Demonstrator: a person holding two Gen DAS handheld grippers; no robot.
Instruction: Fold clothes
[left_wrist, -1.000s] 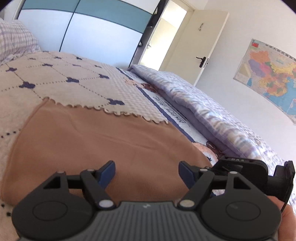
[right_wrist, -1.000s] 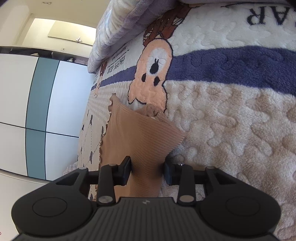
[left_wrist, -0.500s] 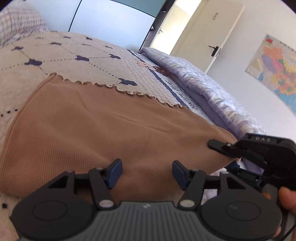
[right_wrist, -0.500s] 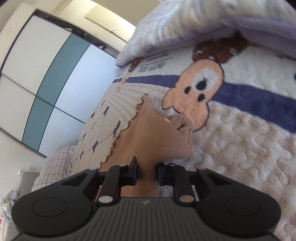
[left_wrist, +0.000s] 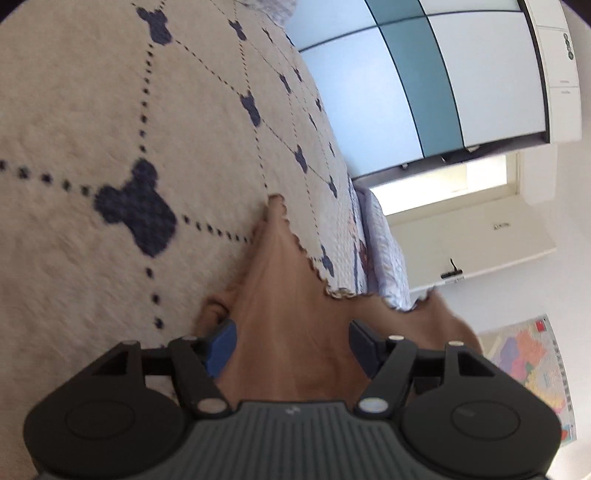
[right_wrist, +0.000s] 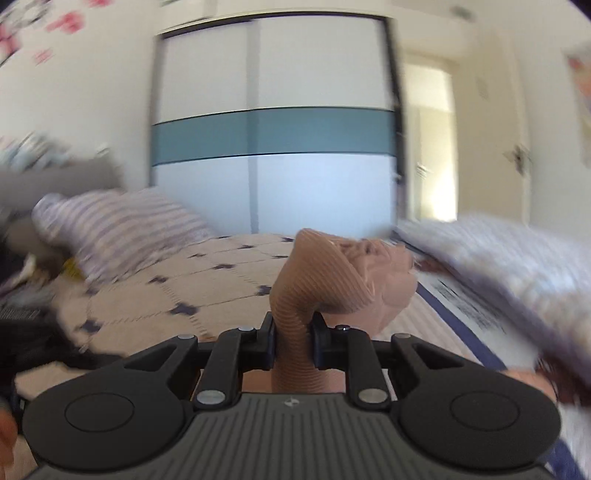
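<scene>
1. The right gripper (right_wrist: 291, 334) is clamped on a bunched fold of the tan ribbed garment (right_wrist: 295, 295); the cloth rises between the jaws and flops over to the right in the centre of the frame.
2. The left gripper (left_wrist: 291, 341) has its jaws wide and opening; the tan garment (left_wrist: 291, 314) passes between the blue pads (left_wrist: 221, 341), and whether they press on it cannot be told.
3. In the left wrist view the garment stretches as a taut wedge up to a scalloped hem (left_wrist: 295, 240) near mid-frame; its lower part is hidden behind the gripper body.
4. The right wrist view is blurred: the striped pillow (right_wrist: 122, 229) at left and the pale quilt (right_wrist: 498, 266) at right are smeared.
5. The cream bedspread (left_wrist: 92, 110) with dark blue motifs lies bare across the upper left of the left view.
6. Beyond the bed stand the wardrobe (right_wrist: 273, 133) and a doorway (right_wrist: 432, 147).
</scene>
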